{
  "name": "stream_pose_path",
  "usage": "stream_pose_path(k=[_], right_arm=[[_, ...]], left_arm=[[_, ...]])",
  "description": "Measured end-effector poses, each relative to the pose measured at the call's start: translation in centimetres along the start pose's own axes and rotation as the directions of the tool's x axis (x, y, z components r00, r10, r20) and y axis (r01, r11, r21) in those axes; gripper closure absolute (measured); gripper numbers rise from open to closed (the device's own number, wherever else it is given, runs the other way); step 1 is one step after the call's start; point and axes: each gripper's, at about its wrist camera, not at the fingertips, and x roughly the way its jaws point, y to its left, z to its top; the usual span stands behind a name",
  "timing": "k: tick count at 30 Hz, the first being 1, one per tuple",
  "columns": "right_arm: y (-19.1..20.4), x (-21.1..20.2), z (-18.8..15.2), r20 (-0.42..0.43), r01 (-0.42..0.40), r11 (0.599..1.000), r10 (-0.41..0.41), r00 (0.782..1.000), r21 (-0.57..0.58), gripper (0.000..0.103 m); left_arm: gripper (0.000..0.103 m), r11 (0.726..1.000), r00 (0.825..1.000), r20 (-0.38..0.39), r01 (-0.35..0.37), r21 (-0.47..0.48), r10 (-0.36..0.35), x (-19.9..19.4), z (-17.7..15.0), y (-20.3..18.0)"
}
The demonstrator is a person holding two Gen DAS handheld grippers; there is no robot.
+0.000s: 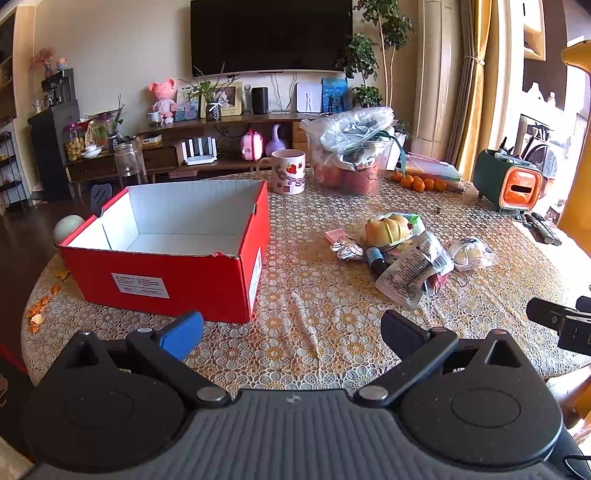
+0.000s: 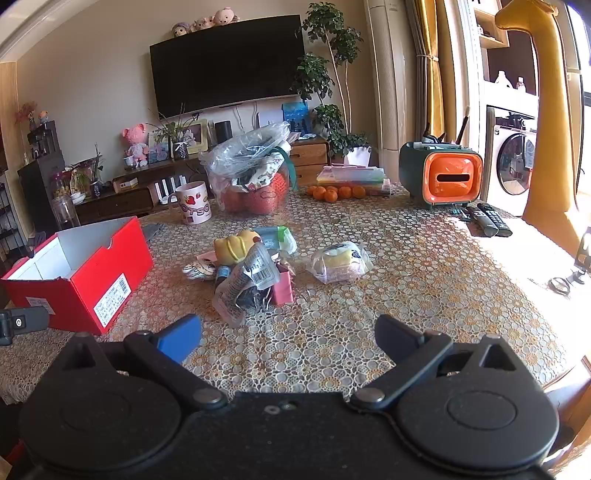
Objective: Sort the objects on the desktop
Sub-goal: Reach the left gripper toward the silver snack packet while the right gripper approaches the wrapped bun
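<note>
a living room with a dark television (image 1: 271,35) on the far wall and a low wooden sideboard (image 1: 221,147) under it; in front stands a round table (image 1: 325,306) under a lace cloth patterned with orange and yellow flowers.

at the table's left edge lie bits of orange peel (image 1: 38,312). next comes a red cardboard box (image 1: 207,280), lid off, its white inside bare, a white label on the near wall. behind its right corner stands a strawberry mug (image 1: 288,171), and just right of the mug a clear bag of red fruit (image 1: 349,147). to the right of the box, well apart from it, the small things to sort lie in a loose pile: a yellow bun-shaped toy (image 1: 386,229), a pink card (image 1: 338,235), a small dark bottle (image 1: 376,260) and a crinkled clear pouch with a barcode (image 1: 413,271), touching one another. just beside the pile lies a wrapped round packet (image 2: 340,262). further back, a row of tangerines (image 2: 334,192), then a green and orange holder (image 2: 443,177) with remote controls (image 2: 487,219) beside it.

the left tongs (image 1: 291,328) hang over bare cloth near the box, spread wide, nothing between them. the right tongs (image 2: 288,332) hover just short of the pile, likewise wide apart and holding nothing.
</note>
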Motion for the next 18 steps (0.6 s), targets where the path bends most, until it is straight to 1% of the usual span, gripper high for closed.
stream_pose_path(k=[5,8,11,16,18], right_arm=[[-1.4,1.9,1.2,-0.019,-0.001,1.000,0.001,1.000,0.014,0.004],[-2.5,3.1,2.3,-0.016,0.005,1.000,-0.004,1.000,0.017,0.004],[-3.6,4.4,3.3,-0.014,0.015,1.000,-0.015,1.000,0.016,0.004],[-4.6,6.6,4.3,-0.018,0.038,0.999,-0.039,0.999,-0.038,0.004],[-5.0,7.7,4.5,-0.032,0.042,0.998,-0.044,0.999,-0.049,0.004]], left_arm=[[0.000,0.999,0.999,-0.016,0.032,0.037,-0.031,1.9,0.8,-1.4],[0.000,0.997,0.999,-0.015,0.043,0.063,-0.042,3.1,1.3,-2.4],[0.000,0.995,0.998,-0.008,0.071,0.077,-0.070,4.1,1.9,-3.2],[0.000,0.986,0.992,0.017,0.120,0.120,-0.123,6.0,2.8,-4.9],[0.000,0.979,0.989,0.022,0.139,0.146,-0.143,6.9,3.0,-5.7]])
